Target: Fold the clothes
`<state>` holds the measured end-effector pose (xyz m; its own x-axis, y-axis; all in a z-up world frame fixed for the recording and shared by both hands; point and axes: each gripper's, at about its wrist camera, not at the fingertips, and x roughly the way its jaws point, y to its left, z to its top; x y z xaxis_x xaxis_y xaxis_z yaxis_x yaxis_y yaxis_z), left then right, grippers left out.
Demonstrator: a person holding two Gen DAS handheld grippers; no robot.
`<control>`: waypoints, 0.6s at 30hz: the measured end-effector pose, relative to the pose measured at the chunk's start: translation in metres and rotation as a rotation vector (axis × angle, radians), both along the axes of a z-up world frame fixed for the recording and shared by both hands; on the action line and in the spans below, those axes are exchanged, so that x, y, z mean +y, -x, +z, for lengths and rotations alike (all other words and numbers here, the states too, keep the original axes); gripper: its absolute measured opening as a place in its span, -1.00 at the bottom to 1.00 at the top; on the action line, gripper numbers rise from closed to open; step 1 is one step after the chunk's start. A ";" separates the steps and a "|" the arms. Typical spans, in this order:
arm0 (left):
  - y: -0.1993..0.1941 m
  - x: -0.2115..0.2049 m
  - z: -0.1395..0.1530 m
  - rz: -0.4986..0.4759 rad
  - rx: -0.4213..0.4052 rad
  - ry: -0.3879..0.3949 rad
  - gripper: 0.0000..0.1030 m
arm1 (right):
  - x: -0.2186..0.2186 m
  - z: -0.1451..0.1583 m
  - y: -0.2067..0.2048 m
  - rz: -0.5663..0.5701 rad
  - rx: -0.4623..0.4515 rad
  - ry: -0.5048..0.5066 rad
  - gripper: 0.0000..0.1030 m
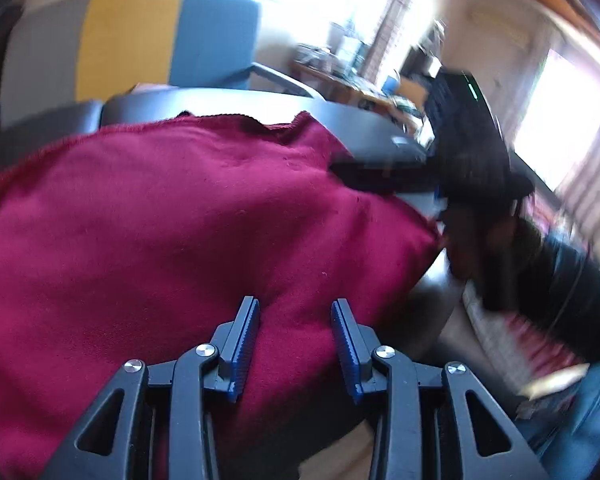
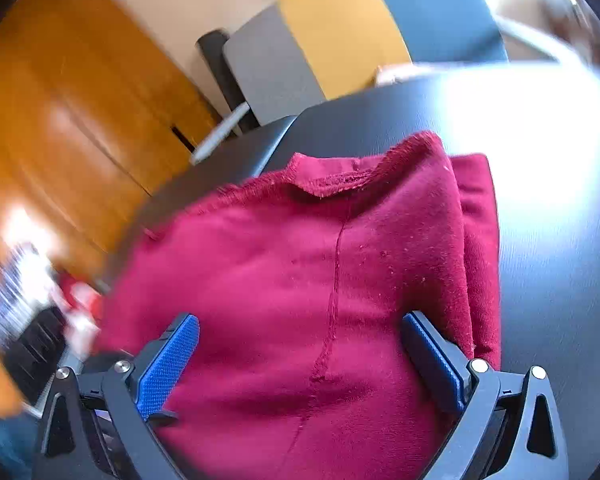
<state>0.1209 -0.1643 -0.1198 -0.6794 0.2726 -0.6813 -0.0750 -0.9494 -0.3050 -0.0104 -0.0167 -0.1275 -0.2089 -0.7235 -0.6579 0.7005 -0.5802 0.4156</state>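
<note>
The red knit garment [image 2: 340,264] lies on the dark table [image 2: 552,240] and fills the centre and lower part of both wrist views. In the right wrist view it is partly folded: a ribbed edge runs across its upper end, a seam runs down the middle of the frame, and a second layer shows along its right side. Its long axis runs from the bottom of the frame up toward the far table edge, in line with the fingers.

The right gripper [image 2: 300,328] stands over the near end of the garment, jaws wide apart, one blue pad on either side of the seam. Nothing is pinched between them; whether the pads rest on the cloth cannot be told.

The left gripper [image 1: 296,312] is about half open above the cloth [image 1: 172,220], which spreads from the centre to the left edge of that frame. It holds nothing. At the right of that frame a blurred dark shape, apparently the other gripper with a hand and sleeve, sits at the garment's right corner.

Judgement: both grippers are equally close; the next grasp falls on the near edge directly beneath them.

Behind the table stands a chair [image 1: 148,40] in grey, yellow and blue.
</note>
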 end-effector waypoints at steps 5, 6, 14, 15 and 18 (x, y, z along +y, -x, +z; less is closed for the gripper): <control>0.001 0.011 0.002 0.019 0.022 0.085 -0.29 | -0.030 -0.004 -0.021 0.032 0.272 -0.262 1.00; -0.003 0.010 0.004 0.027 0.024 0.081 -0.29 | -0.028 -0.004 -0.023 0.036 0.285 -0.268 1.00; -0.069 -0.040 0.041 0.196 0.077 0.039 -0.24 | -0.016 0.029 -0.038 0.080 0.285 -0.244 1.00; -0.083 -0.052 0.045 0.236 0.077 0.043 -0.24 | -0.016 0.039 -0.040 0.081 0.298 -0.212 1.00; -0.118 -0.087 0.052 0.348 0.061 0.068 -0.23 | -0.027 0.058 -0.038 0.079 0.344 -0.162 1.00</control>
